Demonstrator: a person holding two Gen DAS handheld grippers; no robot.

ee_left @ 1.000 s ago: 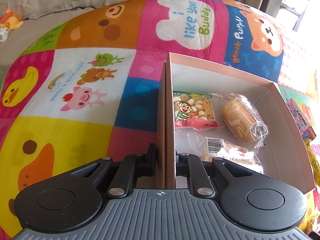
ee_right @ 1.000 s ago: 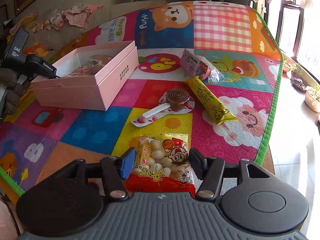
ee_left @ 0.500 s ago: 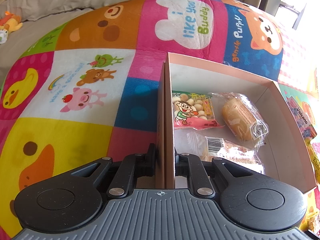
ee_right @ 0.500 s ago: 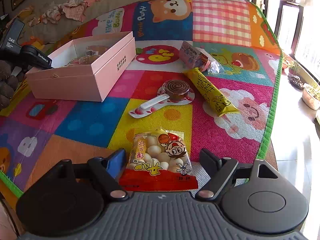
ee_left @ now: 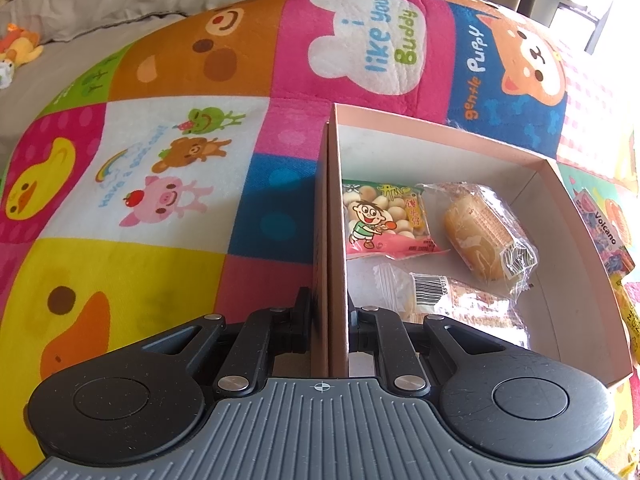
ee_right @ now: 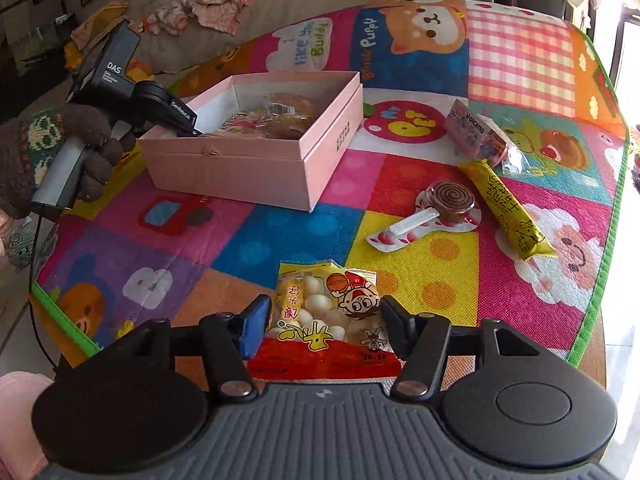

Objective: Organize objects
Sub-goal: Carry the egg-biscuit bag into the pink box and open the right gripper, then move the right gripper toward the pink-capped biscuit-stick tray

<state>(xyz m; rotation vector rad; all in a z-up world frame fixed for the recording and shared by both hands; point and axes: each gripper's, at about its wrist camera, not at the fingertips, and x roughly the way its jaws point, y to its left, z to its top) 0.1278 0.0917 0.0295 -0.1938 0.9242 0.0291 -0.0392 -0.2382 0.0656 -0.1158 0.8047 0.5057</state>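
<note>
A pink open box [ee_left: 592,264] stands on the colourful play mat. My left gripper [ee_left: 329,312] is shut on the box's near wall, one finger on each side. Inside lie a ball-biscuit packet [ee_left: 386,216] and two wrapped cakes [ee_left: 486,232]. In the right wrist view the box [ee_right: 256,168] is far left, with my left gripper [ee_right: 176,118] on its edge. My right gripper [ee_right: 322,322] is open around a red and yellow ball-biscuit packet [ee_right: 326,316] lying on the mat; the fingers do not touch it.
On the mat right of the box lie a spiral lollipop in a wrapper [ee_right: 440,208], a long yellow snack stick [ee_right: 506,208] and a pink Volcano packet [ee_right: 474,132]. The mat's green edge [ee_right: 604,264] runs along the right. A sofa with clothes [ee_right: 208,12] is behind.
My right gripper's fingers have spread wider around the biscuit packet and the view has pulled back a little. The left gripper stays clamped on the box wall.
</note>
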